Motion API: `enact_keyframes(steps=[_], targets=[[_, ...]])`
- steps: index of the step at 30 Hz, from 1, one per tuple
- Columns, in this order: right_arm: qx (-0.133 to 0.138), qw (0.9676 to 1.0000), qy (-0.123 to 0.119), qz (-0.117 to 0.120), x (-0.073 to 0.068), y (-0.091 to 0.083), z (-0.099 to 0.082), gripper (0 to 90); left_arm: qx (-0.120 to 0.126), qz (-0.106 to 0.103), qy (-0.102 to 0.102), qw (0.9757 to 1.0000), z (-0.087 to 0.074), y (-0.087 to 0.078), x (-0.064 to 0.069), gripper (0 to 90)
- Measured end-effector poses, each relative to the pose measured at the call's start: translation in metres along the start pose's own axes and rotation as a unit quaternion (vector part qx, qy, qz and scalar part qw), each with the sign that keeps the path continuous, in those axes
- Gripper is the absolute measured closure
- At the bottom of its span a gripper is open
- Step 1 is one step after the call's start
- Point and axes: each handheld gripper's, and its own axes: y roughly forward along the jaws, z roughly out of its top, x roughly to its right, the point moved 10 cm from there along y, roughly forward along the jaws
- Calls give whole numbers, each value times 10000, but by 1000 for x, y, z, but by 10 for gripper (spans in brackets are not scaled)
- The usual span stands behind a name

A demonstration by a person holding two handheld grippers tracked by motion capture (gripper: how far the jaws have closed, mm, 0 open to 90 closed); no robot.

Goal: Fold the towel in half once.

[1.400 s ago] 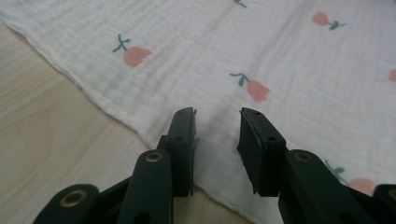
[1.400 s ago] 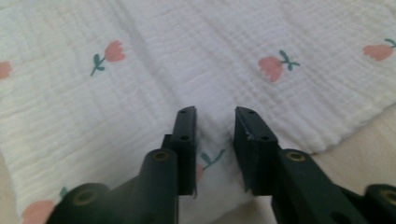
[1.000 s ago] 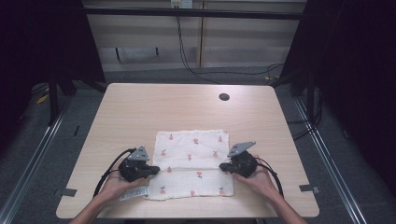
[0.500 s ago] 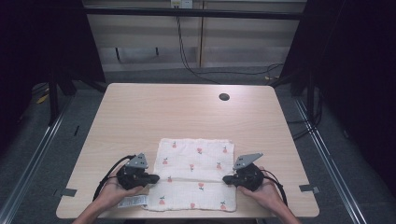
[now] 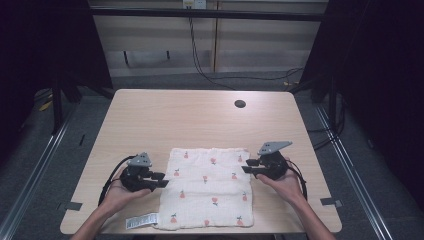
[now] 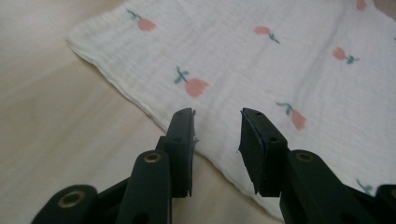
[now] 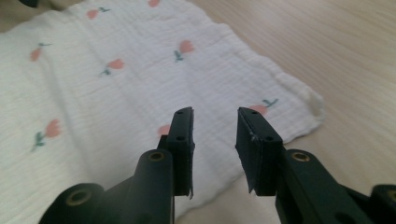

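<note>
A white cloth (image 5: pixel 207 187) printed with small pink tulips lies flat near the table's front edge. My left gripper (image 5: pixel 161 179) rests at its left edge, and my right gripper (image 5: pixel 246 166) hovers at its right edge, slightly raised. Both have just been opening, and their jaws stand apart with nothing pinched. In the left gripper view the cloth (image 6: pixel 261 60) spreads out beyond my left gripper (image 6: pixel 217 119). In the right gripper view the cloth's corner (image 7: pixel 303 100) lies just past my right gripper (image 7: pixel 215 116).
The light wooden table (image 5: pixel 200 120) has a dark round hole (image 5: pixel 240 104) at the back right. A white label (image 5: pixel 141 221) sticks out from the cloth's near left corner. Dark frame posts and cables stand behind the table.
The cloth slid toward the near edge with both grippers shut on its sides. Both have now let go and drawn slightly outward, and the right one has lifted.
</note>
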Motion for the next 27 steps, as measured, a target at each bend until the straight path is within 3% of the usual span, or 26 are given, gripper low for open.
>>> enact_keyframes(steps=[1, 2, 3, 4, 5, 6, 8, 10, 12, 16, 18, 21, 27], targets=[[0, 10000, 0, 0, 0, 0, 0, 676, 51, 79, -7, 10000, 4, -1, -3, 648], [-73, 9998, -28, -203, 13, 6, 2, 684, 144, 104, -41, 9998, 10, 0, -6, 651], [-73, 9998, -28, -203, 13, 6, 2, 684, 90, 119, 20, 9999, 13, -1, -8, 651], [-117, 9997, -11, -212, 22, 13, 5, 677, 206, 204, -12, 9996, 26, 1, -17, 682], [-117, 9997, -11, -212, 22, 13, 5, 677, 206, 204, -12, 9996, 26, 1, -17, 691], [-181, 9996, 24, -197, 30, 19, 9, 671, 288, 191, -117, 9993, 36, 5, -25, 696], [-190, 9996, 43, -214, 32, 22, 11, 669, 330, 231, -156, 9991, 42, 7, -31, 693], [-209, 9993, 45, -312, 45, 29, 18, 665, 404, 279, -250, 9985, 51, 11, -39, 691], [-217, 9990, 123, -373, 55, 30, 23, 656, 539, 382, -448, 9968, 62, 14, -56, 690], [-226, 9986, 193, -433, 71, 33, 24, 648, 612, 415, -579, 9956, 63, 17, -68, 682], [-274, 9984, 231, -435, 77, 36, 19, 653, 489, 492, -494, 9964, 60, 18, -71, 677], [-252, 9983, 272, -447, 79, 39, 17, 653, 508, 447, -490, 9965, 60, 18, -71, 677], [-244, 9984, 201, -468, 74, 51, 20, 662, 448, 568, -512, 9961, 57, 17, -80, 672]])
